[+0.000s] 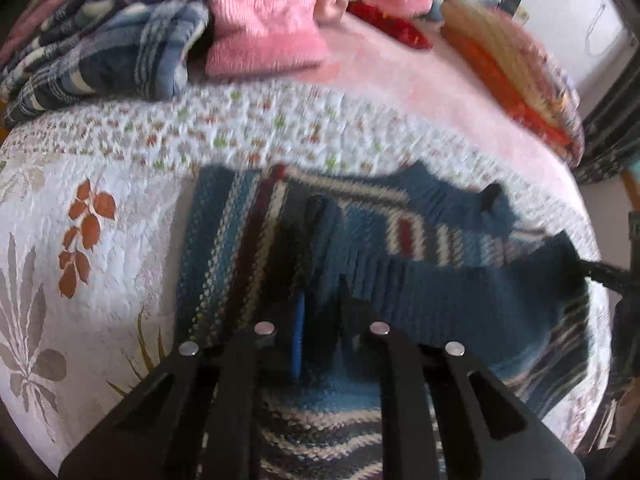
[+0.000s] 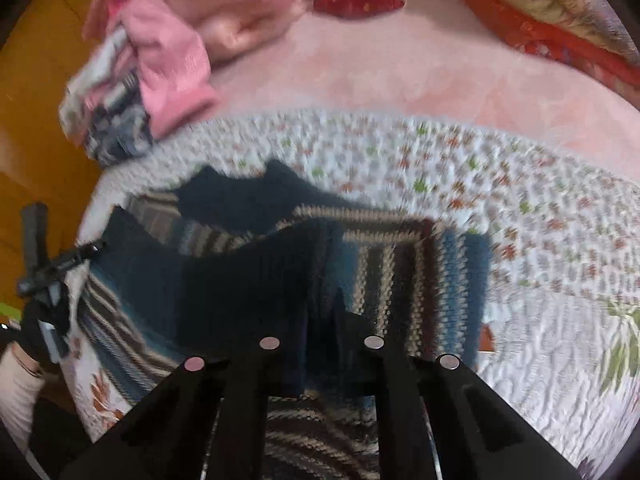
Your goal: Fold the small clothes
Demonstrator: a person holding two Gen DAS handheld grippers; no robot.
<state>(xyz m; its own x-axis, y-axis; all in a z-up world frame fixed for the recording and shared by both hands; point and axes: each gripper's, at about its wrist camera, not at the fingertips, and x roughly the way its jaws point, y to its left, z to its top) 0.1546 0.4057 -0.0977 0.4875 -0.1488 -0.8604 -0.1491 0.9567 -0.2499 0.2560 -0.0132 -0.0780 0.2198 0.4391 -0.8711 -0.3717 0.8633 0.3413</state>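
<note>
A small blue knitted sweater with cream and dark red stripes lies on the white quilted bedcover. My left gripper is shut on a raised fold of its blue ribbed edge. In the right wrist view the same sweater shows, and my right gripper is shut on the dark blue edge, which is lifted above the striped body. The right gripper's tip shows at the sweater's far right edge in the left wrist view. The left gripper appears at the left of the right wrist view.
A pink garment and a blue plaid cloth are piled at the back left. A red item and a folded orange and yellow blanket lie on the pink sheet behind the quilt.
</note>
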